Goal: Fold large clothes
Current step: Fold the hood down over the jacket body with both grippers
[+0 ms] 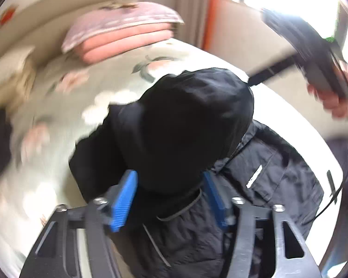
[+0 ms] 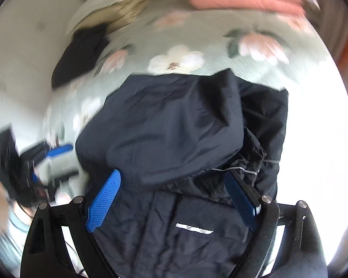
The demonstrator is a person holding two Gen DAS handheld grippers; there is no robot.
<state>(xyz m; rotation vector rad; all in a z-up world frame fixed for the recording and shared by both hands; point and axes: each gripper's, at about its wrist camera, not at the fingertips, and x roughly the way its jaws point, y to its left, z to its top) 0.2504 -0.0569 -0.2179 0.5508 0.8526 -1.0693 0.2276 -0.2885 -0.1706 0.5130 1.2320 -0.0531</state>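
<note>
Two claws hang over a black jacket (image 2: 174,127) that lies bunched on the bed (image 2: 220,48). The right claw (image 2: 174,197) stands wide, its blue pads clear of the cloth below. The left claw (image 1: 169,199) is also spread, with the jacket's hood between its pads, ungripped. Farther back, folded pink bedding (image 1: 125,39) rests by the wall.

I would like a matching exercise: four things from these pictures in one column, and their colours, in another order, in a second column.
1. jacket
2. folded blankets
3. pads of the right hand-held gripper
4. bedsheet

a. blue
b. pale green with flowers
c. black
d. pink

Pairs: 1-c, 2-d, 3-a, 4-b
</note>
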